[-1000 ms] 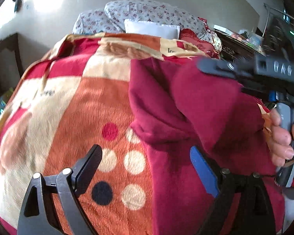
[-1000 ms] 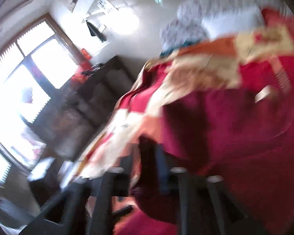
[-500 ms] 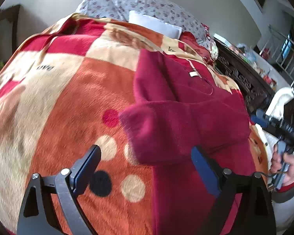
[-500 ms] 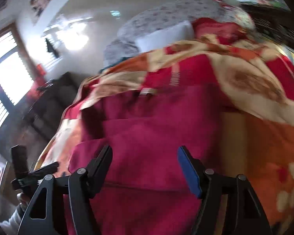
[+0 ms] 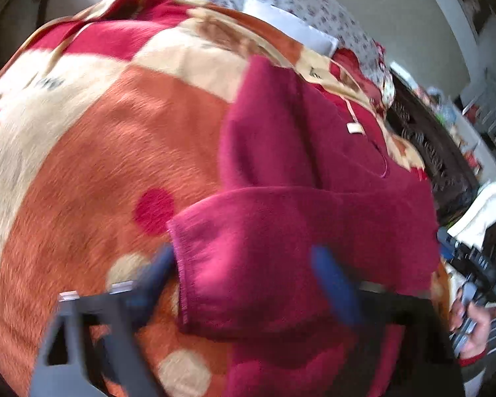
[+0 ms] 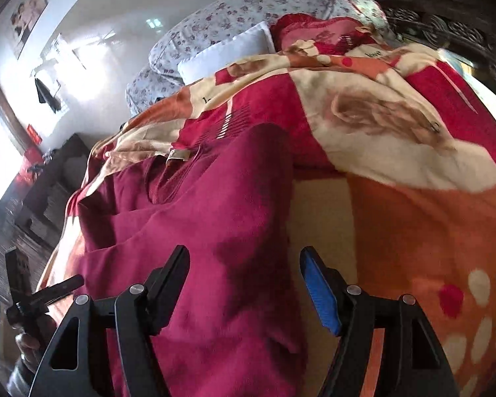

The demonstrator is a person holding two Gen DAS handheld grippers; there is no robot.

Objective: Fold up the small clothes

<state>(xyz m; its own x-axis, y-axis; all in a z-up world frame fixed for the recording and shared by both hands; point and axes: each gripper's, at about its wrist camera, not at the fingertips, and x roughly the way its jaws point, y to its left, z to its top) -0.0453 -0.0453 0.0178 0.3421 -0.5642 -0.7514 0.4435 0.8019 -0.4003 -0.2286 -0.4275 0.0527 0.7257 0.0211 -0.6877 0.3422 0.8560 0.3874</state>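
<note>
A dark red fleece garment (image 5: 301, 178) lies on the patterned blanket (image 5: 99, 152), a sleeve (image 5: 248, 258) folded across its body. My left gripper (image 5: 244, 278) is open and blurred, its jaws either side of the sleeve's cuff end, just above it. The garment also shows in the right wrist view (image 6: 208, 218). My right gripper (image 6: 244, 274) is open and empty, low over the garment's edge beside the blanket (image 6: 413, 231). A white neck label (image 5: 355, 129) marks the collar. The other gripper and hand (image 5: 473, 301) show at the right edge.
Floral pillows (image 6: 221, 23) and a white pillow (image 6: 228, 53) lie at the head of the bed. A dark carved wooden headboard or cabinet (image 5: 426, 152) runs along one side. A dark sofa (image 6: 49, 178) stands beyond the bed near the window.
My right gripper let go of the sleeve, which now lies folded across the body, and drew back open. My left gripper moved forward and down to the sleeve's cuff.
</note>
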